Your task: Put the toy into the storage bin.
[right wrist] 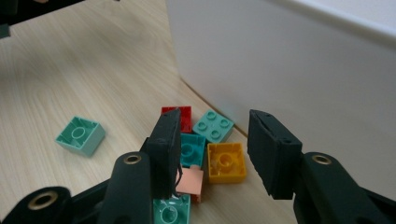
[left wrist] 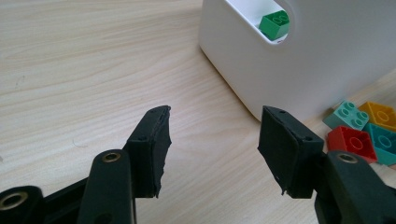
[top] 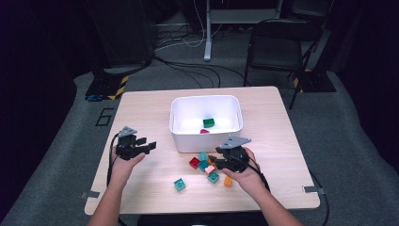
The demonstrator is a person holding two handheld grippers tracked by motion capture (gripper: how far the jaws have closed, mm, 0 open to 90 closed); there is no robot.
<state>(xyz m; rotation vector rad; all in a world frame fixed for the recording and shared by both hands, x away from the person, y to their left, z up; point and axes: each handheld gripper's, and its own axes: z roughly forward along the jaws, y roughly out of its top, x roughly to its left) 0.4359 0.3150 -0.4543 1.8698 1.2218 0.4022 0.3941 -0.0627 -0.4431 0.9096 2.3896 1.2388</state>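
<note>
Currently the work shown is the transfer of loose toy bricks from the table into the white bin, and it appears to be at an early stage. Two bricks already lie inside the bin: a green brick and a red piece near the front wall. The remaining bricks sit on the table just in front of the bin: a red brick, a mint brick, a teal brick, a yellow brick, a pink brick, and another teal brick at the bottom edge, plus a lone teal brick lying apart to the side. The right gripper is poised over this cluster with its jaws spread and nothing between them; the yellow brick lies in the gap below. The left gripper hangs beside the bin, jaws likewise spread and empty. Judged from this layout, most of the bricks remain to be moved, and no brick is in a grasp yet.
</note>
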